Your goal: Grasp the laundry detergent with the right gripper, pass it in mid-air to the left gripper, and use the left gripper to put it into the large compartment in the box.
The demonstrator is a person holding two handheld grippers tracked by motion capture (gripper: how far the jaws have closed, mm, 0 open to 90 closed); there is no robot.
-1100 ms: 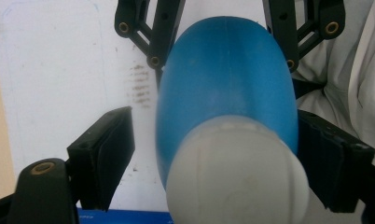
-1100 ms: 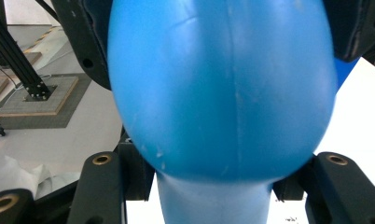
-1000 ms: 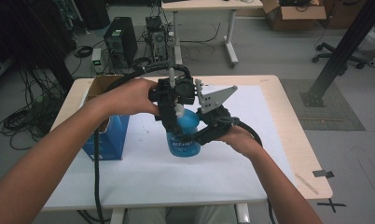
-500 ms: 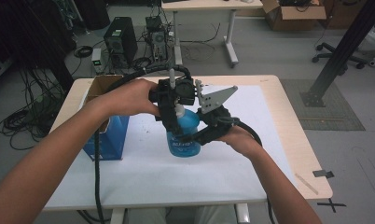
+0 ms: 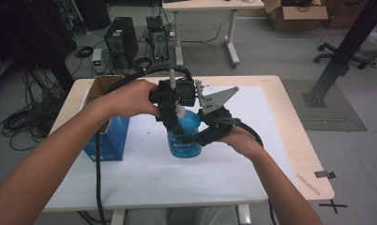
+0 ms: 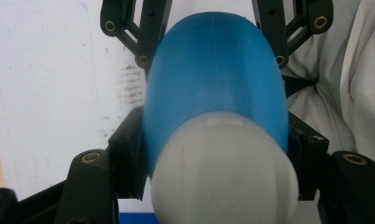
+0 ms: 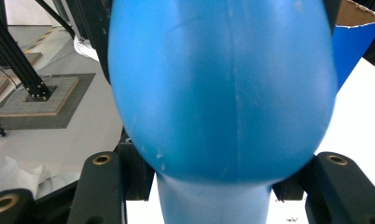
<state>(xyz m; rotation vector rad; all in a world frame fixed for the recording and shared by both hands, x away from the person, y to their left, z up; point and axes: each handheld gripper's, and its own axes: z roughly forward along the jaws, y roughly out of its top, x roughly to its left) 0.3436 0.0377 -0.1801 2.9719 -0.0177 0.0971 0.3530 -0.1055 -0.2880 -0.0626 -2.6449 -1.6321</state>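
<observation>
A blue bottle point(image 5: 185, 137) with a white cap point(image 6: 223, 175) stands upright on the white mat point(image 5: 144, 173) in the middle of the table. My left gripper point(image 5: 176, 114) comes down from above and is shut on the bottle's cap and neck, its jaws pressed to both sides in the left gripper view point(image 6: 218, 156). My right gripper point(image 5: 198, 139) reaches in from the right and is shut on the bottle's round body point(image 7: 223, 93), which sits between its jaws point(image 7: 218, 184). The right gripper's fingers point(image 6: 150, 28) also clamp the body in the left gripper view.
A blue box point(image 5: 109, 138) with an open cardboard top stands at the table's left, close to the left forearm, and appears again in the right gripper view point(image 7: 356, 39). Beyond the wooden table edge point(image 5: 297, 136) are floor cables, computers and a black frame post.
</observation>
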